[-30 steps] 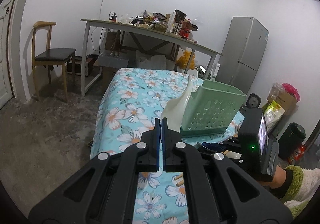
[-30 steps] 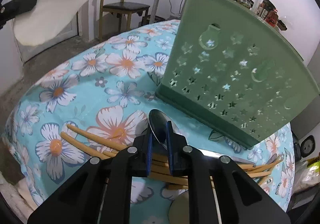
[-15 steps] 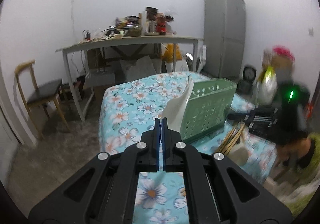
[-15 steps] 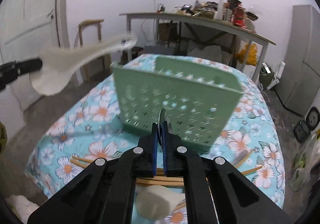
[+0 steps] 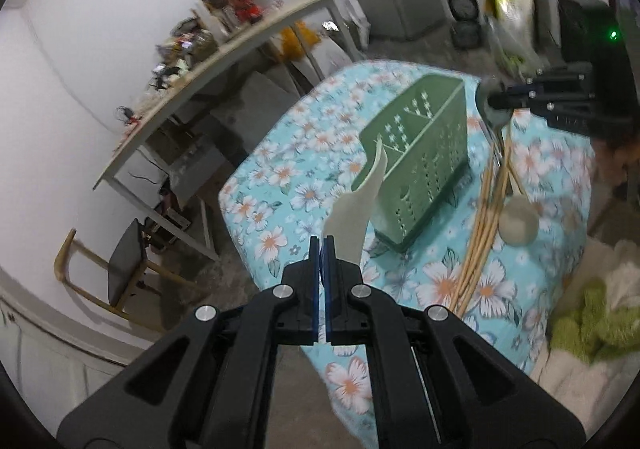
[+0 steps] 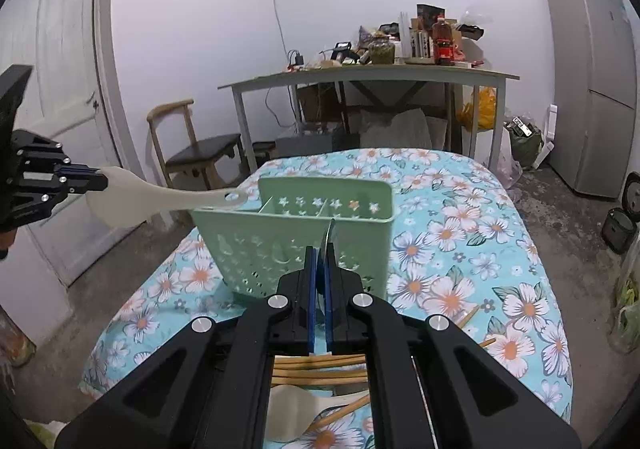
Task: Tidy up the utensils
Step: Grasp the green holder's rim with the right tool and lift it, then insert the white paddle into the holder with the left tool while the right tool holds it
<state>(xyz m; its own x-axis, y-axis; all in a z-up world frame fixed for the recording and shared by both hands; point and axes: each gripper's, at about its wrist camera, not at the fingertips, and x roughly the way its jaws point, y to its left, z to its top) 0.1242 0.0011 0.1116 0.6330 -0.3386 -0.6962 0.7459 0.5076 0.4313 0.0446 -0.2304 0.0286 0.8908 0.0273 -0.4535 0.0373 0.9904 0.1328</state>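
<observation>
Surface: floral tablecloth (image 6: 460, 249) over a table, turquoise with white-orange flowers.
Standing on it: green perforated utensil basket (image 6: 304, 245), upright.
Lying beside it: wooden chopsticks (image 5: 480, 233), cream spoon (image 5: 518, 225).

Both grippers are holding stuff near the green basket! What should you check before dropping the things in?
1. Left gripper shut on the white rice paddle: ok.
2. Right gripper shut on the metal spoon: ok.
3. Green basket upright, compartments open on top: ok.
4. Paddle handle tip at the basket's left rim; whether it is over a compartment: cannot tell.
5. Spoon above a compartment: not ok, in front of the near wall.
6. Chopsticks left on the table: not ok.
</observation>
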